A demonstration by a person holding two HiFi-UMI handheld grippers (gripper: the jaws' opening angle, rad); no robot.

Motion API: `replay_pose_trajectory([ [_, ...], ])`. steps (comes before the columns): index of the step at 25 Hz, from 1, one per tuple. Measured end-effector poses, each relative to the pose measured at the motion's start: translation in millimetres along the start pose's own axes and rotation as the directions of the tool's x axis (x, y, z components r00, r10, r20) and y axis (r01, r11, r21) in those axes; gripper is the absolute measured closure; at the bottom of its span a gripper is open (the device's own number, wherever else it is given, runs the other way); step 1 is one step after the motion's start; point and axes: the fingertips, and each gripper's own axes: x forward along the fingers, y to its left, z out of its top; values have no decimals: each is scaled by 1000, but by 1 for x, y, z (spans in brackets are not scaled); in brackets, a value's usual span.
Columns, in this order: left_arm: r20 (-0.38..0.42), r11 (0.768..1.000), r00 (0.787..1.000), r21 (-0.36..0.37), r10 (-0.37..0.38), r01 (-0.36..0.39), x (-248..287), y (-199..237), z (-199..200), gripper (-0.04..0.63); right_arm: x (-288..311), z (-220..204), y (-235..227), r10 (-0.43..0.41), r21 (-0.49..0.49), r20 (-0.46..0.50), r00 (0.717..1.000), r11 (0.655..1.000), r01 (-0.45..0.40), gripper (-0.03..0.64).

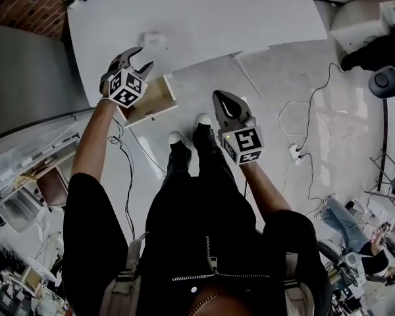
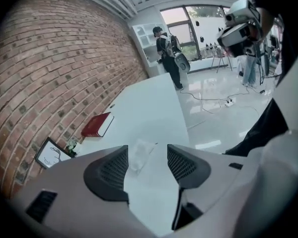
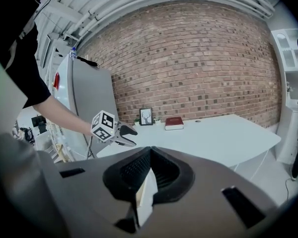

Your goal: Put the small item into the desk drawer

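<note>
**Left fingers spread over the small item; drawer pulled out**

I see the left gripper [image 1: 143, 59] above the near edge of the desk [image 1: 250, 18], a smooth, matte white slab. Its two fingers stand wide apart. Their inner pads [image 2: 115, 168] are dark and ribbed like fine mesh, set in grey, rounded shells.

The small item [image 1: 151, 38] lies on the desk top just ahead of those fingers. In the left gripper view it [image 2: 140, 155] sits in the gap between the pads, nearer the left one, and neither pad presses on it. It looks thin, crinkled and half clear, like a scrap of plastic wrap. I cannot tell its exact shape.

The drawer [image 1: 153, 103] juts out from under the desk edge. It is a shallow box with a pale wood-grain floor and thin walls, partly covered by the left gripper's marker cube.

The right gripper [image 1: 222, 101] hangs well off the desk, over glossy floor [image 1: 303, 78]. Its fingers are together, tips meeting in a blunt point [image 3: 150, 155].

At the far edge by the rough brick wall [image 2: 49, 68] lie a flat red book [image 2: 97, 124] and a small black picture frame [image 2: 50, 153].
</note>
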Motion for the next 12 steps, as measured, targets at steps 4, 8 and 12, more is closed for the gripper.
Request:
replay_pose_trajectory([
  [4, -98, 997, 995, 63, -27, 34, 39, 10, -13, 348, 0, -9, -4, 5, 39, -23, 1000, 999, -4, 611],
  [8, -176, 987, 983, 142, -46, 72, 71, 15, -24, 337, 1, -19, -10, -14, 64, -45, 999, 998, 17, 611],
  [12, -239, 969, 970, 224, -47, 102, 95, 19, -30, 337, -1, -28, -16, -29, 84, -62, 998, 996, 34, 611],
])
